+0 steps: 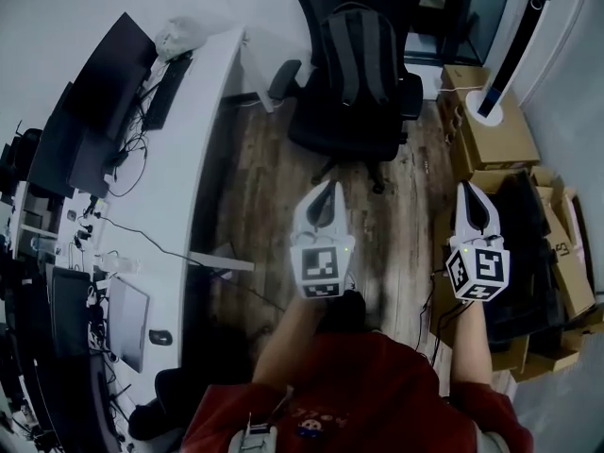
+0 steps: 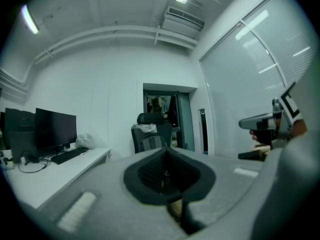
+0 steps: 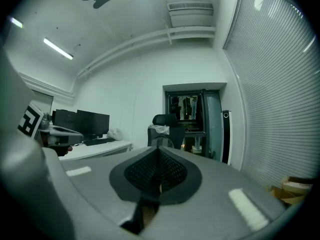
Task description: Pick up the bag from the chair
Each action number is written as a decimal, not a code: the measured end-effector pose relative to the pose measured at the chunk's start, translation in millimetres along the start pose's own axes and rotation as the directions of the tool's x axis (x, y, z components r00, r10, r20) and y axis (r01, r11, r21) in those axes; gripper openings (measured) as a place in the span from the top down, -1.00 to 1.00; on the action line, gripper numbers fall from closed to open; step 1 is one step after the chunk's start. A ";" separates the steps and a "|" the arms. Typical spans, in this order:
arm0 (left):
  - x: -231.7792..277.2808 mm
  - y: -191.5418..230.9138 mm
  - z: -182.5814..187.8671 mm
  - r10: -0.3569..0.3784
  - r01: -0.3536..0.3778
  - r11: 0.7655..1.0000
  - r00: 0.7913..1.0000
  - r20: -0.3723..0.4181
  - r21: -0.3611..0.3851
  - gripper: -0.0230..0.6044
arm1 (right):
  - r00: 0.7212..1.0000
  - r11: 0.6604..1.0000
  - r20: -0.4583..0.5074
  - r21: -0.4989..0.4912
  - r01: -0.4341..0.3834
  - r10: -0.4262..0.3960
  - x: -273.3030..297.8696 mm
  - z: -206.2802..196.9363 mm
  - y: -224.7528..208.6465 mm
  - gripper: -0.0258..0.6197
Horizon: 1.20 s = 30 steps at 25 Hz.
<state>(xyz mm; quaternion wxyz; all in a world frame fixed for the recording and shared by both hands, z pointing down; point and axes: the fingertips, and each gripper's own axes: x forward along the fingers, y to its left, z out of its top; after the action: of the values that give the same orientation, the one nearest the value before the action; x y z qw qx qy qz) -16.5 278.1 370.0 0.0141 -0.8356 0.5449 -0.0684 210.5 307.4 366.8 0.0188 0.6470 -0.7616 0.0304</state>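
Observation:
A dark backpack (image 1: 357, 59) leans upright against the backrest of a black office chair (image 1: 344, 125) at the far end of the wooden floor. My left gripper (image 1: 328, 189) and right gripper (image 1: 468, 191) are held side by side in front of me. Both point toward the chair from well short of it, jaws shut with nothing between them. In the left gripper view the chair (image 2: 146, 119) and bag (image 2: 152, 143) show small, straight beyond the closed jaw tips (image 2: 166, 153). The right gripper view has the chair (image 3: 166, 120) just above its closed tips (image 3: 159, 151).
A long white desk (image 1: 193, 159) with monitors, a keyboard and cables runs along the left. Cardboard boxes (image 1: 495, 140) and a tower fan (image 1: 514, 45) crowd the right wall. A dark doorway (image 2: 162, 111) stands behind the chair. A strip of wooden floor (image 1: 274, 206) leads to the chair.

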 end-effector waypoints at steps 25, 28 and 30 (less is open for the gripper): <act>160.2 157.0 11.4 -0.054 0.054 0.998 0.998 0.022 -0.012 0.93 | 0.998 0.998 0.040 0.002 0.057 -0.057 203.3 32.7 37.2 0.92; 172.1 167.5 9.9 -0.048 0.048 0.999 0.999 0.023 -0.012 0.93 | 0.998 0.999 0.041 -0.008 0.046 -0.046 220.2 32.3 41.2 0.93; 184.9 170.8 8.8 -0.047 0.047 0.999 0.999 0.023 -0.010 0.93 | 0.998 0.999 0.039 -0.013 0.041 -0.041 233.2 30.9 38.6 0.92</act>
<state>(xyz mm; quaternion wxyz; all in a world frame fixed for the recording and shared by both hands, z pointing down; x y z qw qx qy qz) -97.2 39.6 362.7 0.0142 -0.8489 0.5253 -0.0564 135.0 81.8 351.0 0.0091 0.6629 -0.7486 0.0120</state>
